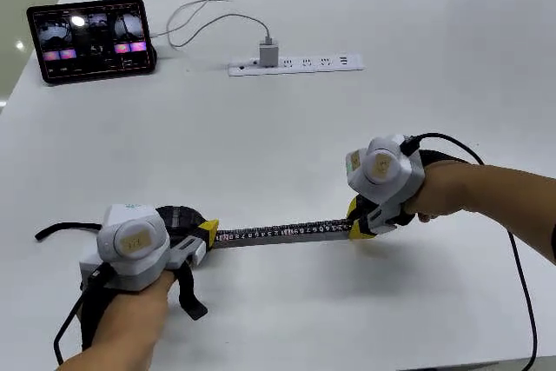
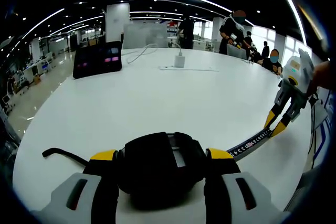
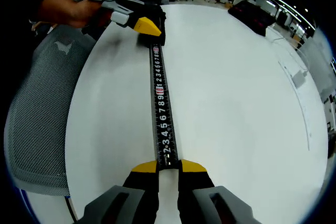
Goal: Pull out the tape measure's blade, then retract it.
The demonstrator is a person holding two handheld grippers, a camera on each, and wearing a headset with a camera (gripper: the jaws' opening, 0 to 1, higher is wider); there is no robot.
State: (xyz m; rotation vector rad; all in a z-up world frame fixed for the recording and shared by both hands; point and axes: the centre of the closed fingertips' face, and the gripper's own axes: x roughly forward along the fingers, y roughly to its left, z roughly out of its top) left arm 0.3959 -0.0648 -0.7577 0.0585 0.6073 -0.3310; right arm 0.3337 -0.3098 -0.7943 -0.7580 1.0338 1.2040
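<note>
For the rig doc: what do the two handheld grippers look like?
Left gripper and right gripper match: pale grey rounded housings, black jaws with yellow tips, a small yellowish label on top, and a black cable trailing from each.

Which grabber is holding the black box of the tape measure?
The left gripper: its fingers clamp the black case. The right gripper pinches only the blade.

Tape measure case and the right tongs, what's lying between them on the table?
The pulled-out blade spans from the case to the right tongs, over bare white table; clearest in the head view and right gripper view.
</note>
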